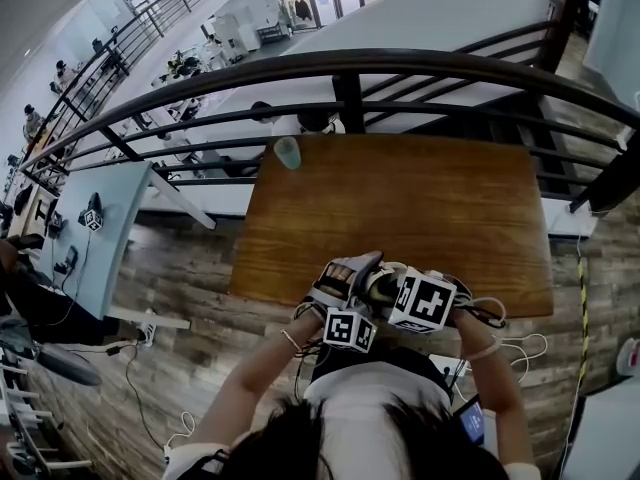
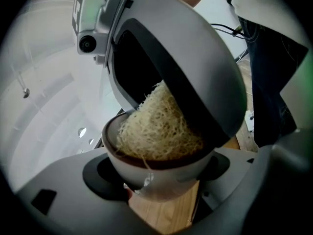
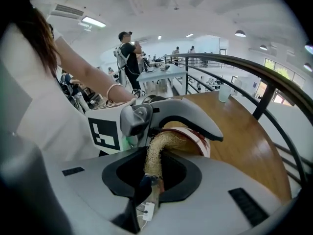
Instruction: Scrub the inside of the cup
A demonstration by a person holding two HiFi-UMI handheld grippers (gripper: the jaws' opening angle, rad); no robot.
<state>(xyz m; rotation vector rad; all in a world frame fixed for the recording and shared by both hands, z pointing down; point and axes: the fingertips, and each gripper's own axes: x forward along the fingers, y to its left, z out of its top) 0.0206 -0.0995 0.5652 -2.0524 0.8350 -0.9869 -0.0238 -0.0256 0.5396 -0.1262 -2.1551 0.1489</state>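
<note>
Off to the left, at the far edge of the wooden table (image 1: 420, 208), a pale tumbler (image 1: 287, 152) stands alone, well apart from the work and out of harm's way. Nearer the person, the left gripper (image 2: 156, 190) has its jaws clamped on the cup (image 2: 168, 170) from both sides, low on its pale outer wall. The brown inside faces up and open, which looks like the point of the hold: the mouth is offered to the other tool. The cup hangs over the table's near edge (I cannot tell whether its base touches the wood). A wad of straw-coloured loofah (image 2: 156, 129) fills most of the bowl and presses on the inner wall. To the right, the right gripper (image 3: 152, 170) comes in steeply from above, jaws pinched together on the loofah's tail, so the free end curls down into the cup. I judge the scrubbing to be under way.
</note>
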